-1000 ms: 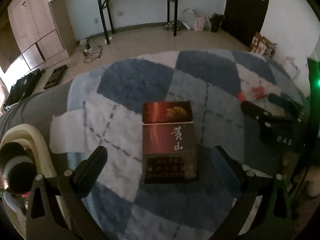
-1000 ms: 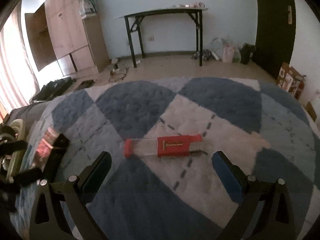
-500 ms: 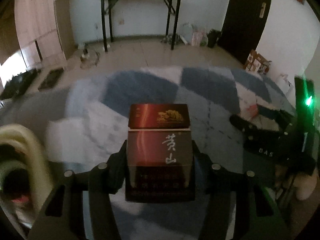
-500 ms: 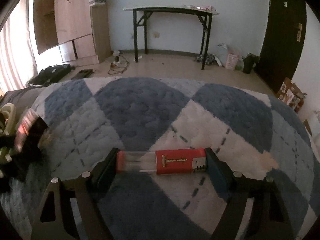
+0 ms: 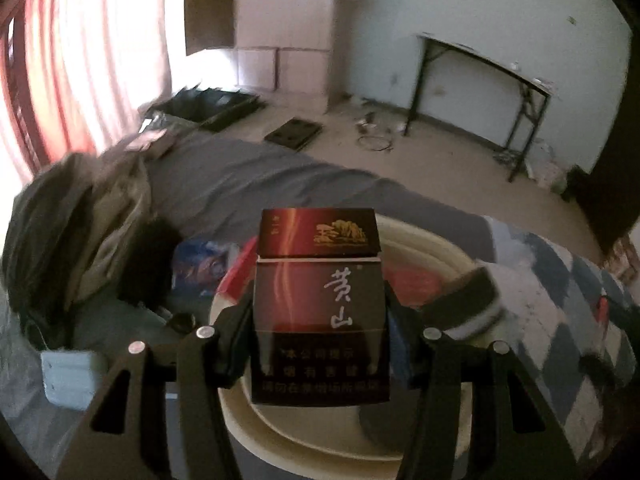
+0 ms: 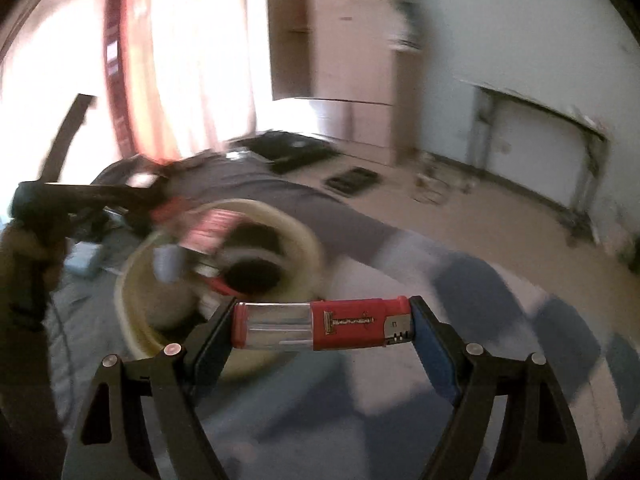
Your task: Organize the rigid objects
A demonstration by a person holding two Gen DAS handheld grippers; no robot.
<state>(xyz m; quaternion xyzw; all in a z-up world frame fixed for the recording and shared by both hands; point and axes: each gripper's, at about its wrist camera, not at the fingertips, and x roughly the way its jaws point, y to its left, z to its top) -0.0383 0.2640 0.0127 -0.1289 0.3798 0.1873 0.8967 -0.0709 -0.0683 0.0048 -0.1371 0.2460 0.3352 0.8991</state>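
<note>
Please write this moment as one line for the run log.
left gripper: shut on cigarette pack | right gripper: shut on lighter | both over cream basin

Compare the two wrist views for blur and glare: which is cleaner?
Left wrist: the cigarette pack is sharp, the basin soft, the curtain blown out. Right wrist: the lighter is sharp; the basin and room smear with motion blur, the window glare washing out the upper left.

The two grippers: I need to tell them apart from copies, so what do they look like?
Both look alike. The left gripper and right gripper have matte black plastic frames with triangular cut-outs and round silver screw heads. The right gripper's fingers carry blue pads. No cables, markings or sleeves show.
</note>
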